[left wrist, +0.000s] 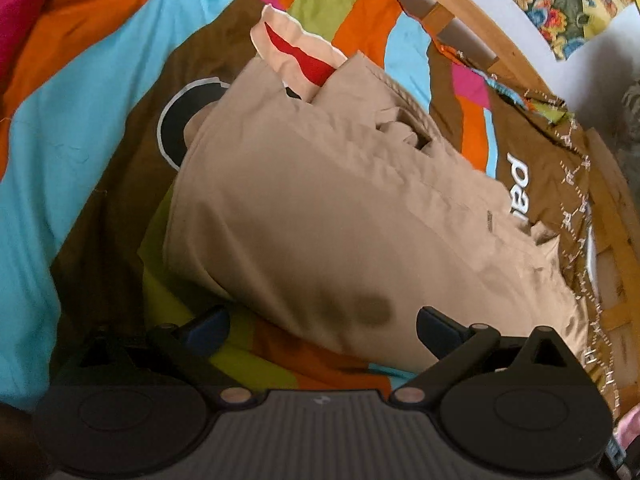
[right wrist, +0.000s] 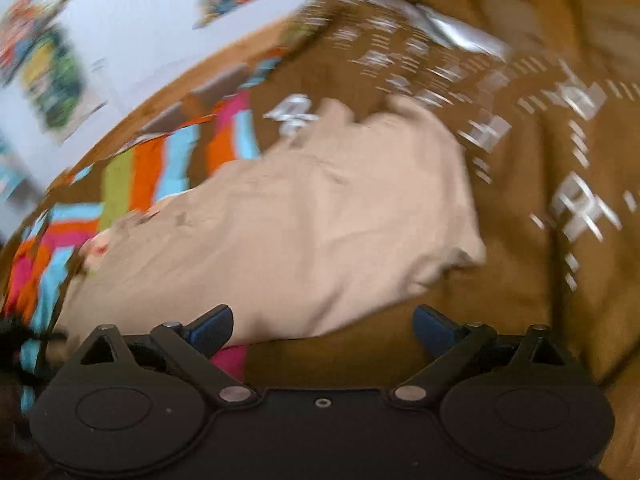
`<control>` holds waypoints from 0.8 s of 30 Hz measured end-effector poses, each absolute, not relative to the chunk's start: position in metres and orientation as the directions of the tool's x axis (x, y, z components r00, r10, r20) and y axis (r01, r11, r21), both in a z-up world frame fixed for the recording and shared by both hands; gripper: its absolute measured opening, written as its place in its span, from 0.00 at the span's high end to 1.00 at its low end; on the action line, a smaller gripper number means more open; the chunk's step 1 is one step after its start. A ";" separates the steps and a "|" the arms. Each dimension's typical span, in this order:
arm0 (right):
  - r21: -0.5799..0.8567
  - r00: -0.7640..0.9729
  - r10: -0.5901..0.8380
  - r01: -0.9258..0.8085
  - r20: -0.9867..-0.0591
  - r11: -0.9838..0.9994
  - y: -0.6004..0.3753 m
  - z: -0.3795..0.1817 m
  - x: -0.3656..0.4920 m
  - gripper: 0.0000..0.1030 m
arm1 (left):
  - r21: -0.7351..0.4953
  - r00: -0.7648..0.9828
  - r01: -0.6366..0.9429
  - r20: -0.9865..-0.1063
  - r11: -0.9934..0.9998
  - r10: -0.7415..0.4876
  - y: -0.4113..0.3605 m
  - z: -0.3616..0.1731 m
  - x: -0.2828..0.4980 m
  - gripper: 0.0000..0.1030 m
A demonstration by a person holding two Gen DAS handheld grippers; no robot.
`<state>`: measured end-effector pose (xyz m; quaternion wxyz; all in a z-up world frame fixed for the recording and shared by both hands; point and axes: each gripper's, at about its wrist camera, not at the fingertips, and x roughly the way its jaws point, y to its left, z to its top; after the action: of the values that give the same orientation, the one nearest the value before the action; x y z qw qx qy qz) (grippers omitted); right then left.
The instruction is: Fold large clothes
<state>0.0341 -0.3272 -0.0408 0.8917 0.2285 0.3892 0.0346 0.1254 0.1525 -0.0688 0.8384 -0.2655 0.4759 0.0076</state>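
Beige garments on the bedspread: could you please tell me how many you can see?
1. A single beige garment lies partly folded on the colourful bedspread, ahead of both open grippers; the blurred right wrist view shows it too. Something may lie hidden beneath it.

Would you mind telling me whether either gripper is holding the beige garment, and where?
Neither: left gripper and right gripper are open above the beige garment.

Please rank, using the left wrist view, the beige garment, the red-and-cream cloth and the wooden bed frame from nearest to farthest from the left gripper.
1. Beige garment: directly ahead of the open left gripper, its near edge between the fingers.
2. Red-and-cream cloth: past the garment's far end, centre.
3. Wooden bed frame: beyond, upper right.
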 end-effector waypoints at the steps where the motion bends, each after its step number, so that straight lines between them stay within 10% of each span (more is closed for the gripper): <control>1: 0.459 0.703 0.227 0.157 -0.674 0.874 -0.333 -0.044 0.034 0.15 | -0.430 0.547 -0.263 -0.804 0.864 -0.234 0.152 -0.070 0.126 0.01; 11: 0.527 0.788 0.058 0.353 -0.613 0.773 -0.371 -0.044 0.048 0.72 | -0.438 0.593 -0.372 -0.790 0.818 -0.153 0.169 -0.073 0.124 0.17; 19: 0.313 0.797 -0.066 0.310 -0.601 0.898 -0.363 -0.029 0.040 0.73 | -0.429 0.591 -0.372 -0.794 0.823 -0.146 0.169 -0.074 0.125 0.17; 24: 0.118 0.857 -0.136 0.223 -0.497 0.968 -0.346 -0.001 0.033 0.46 | -0.431 0.588 -0.371 -0.795 0.823 -0.151 0.167 -0.075 0.127 0.13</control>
<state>0.0331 -0.3455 -0.0006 0.9598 0.0860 0.2504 -0.0935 0.1275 0.1673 -0.0752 0.8424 -0.2905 0.4492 0.0650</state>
